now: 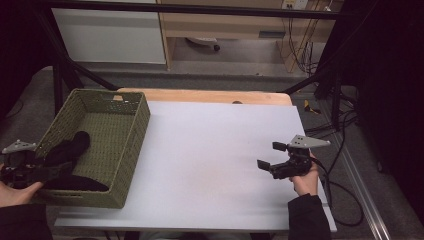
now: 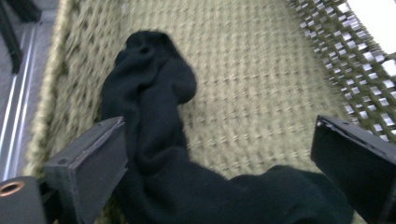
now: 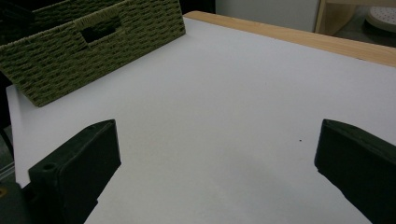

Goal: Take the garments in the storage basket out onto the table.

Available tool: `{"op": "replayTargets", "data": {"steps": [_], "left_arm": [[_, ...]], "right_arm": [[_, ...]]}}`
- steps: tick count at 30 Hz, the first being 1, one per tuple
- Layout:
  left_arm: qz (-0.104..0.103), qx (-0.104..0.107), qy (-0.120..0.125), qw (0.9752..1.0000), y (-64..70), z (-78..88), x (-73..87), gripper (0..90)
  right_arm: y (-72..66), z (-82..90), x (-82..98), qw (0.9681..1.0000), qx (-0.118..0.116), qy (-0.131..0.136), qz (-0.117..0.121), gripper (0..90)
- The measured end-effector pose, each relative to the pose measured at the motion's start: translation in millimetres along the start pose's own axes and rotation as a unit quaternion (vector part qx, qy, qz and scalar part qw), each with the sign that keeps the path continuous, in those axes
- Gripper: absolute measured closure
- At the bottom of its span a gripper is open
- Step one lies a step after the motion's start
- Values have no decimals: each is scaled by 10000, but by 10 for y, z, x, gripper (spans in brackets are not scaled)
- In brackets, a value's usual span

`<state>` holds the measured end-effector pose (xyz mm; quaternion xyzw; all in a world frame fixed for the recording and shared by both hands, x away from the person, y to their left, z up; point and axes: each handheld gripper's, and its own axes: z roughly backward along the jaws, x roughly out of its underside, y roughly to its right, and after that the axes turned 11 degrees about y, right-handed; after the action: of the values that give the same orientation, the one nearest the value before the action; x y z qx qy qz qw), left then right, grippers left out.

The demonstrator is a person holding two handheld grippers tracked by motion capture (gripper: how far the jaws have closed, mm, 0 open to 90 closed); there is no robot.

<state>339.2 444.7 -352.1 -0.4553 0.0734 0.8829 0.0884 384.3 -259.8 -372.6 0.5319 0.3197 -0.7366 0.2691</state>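
Observation:
A black cloth (image 1: 70,150), which looks like a sock or socks, lies inside the green woven basket (image 1: 132,145) at the table's left. My left gripper (image 1: 47,172) reaches into the basket from its near left corner. In the left gripper view the jaws of that gripper (image 2: 217,135) stand wide apart. The black cloth (image 2: 154,107) runs between them over the basket floor (image 2: 261,84), close against the left jaw and apart from the right one. My right gripper (image 1: 270,155) hovers open over the white tabletop (image 1: 210,150) at the right, nothing between its jaws (image 3: 218,126).
The basket (image 3: 93,51) has a handle slot in its end wall and sits on the white board (image 3: 224,84). A wooden edge (image 1: 205,95) runs along the table's far side. Cables (image 1: 345,150) trail off the right side, beside black frame bars.

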Motion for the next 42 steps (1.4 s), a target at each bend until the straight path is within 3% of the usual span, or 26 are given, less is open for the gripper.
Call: {"op": "replayTargets", "data": {"steps": [13, 16, 27, 35, 39, 42], "left_arm": [[145, -278, -361, 9989, -62, -95, 61, 89], [80, -388, -444, 9982, -44, -112, 66, 104], [196, -426, -614, 9970, -26, -138, 64, 151], [21, -609, -827, 9947, 15, -173, 56, 193], [30, -586, -874, 9944, 24, -169, 50, 274], [48, -516, -925, 9944, 18, -190, 61, 286]], "right_arm": [[-5, -3, 1, 10000, -6, -11, 0, 9], [-5, -1, 1, 10000, -8, -13, -2, 10], [-4, -3, 2, 10000, -10, -20, -6, 10], [-5, -5, 2, 10000, -12, -17, -18, 10], [-5, -7, 3, 10000, -14, -17, -23, 10], [-4, -10, 5, 10000, -10, -29, -11, 10]]}}
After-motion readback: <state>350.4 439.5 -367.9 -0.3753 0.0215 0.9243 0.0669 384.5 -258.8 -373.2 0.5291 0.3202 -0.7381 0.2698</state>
